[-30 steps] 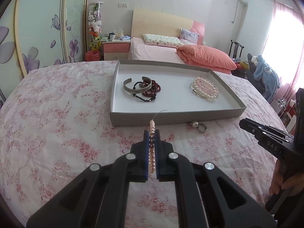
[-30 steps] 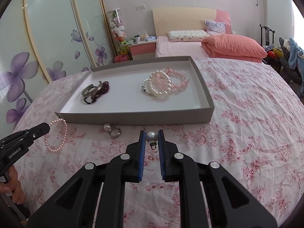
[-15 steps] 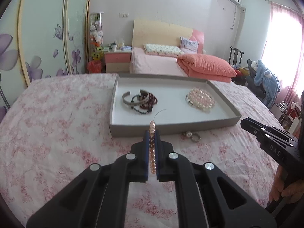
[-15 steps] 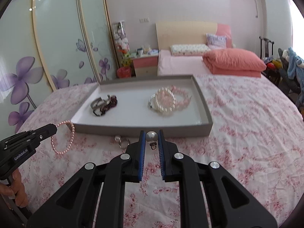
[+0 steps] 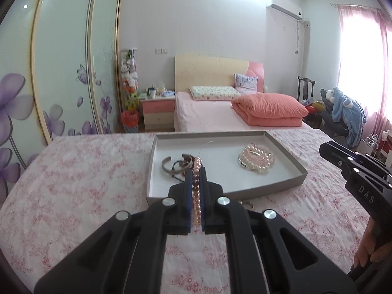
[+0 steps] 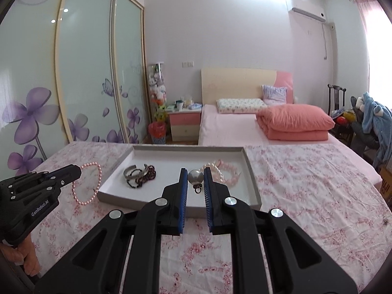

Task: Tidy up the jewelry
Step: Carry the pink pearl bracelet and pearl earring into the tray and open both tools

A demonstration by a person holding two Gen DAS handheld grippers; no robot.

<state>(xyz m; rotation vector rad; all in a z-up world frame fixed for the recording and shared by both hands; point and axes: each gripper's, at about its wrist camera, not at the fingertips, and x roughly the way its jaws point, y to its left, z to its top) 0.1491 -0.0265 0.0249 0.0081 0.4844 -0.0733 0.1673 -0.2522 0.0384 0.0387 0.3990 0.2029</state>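
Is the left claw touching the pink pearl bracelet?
Touching. The left wrist view shows the left claw shut on the pink pearl bracelet, beads squeezed between both blue pads.

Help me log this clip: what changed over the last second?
Both claws rose from the bedspread toward the tray, left claw carrying the pink bead bracelet, right claw the pearl ring. Grips and tray contents unchanged.
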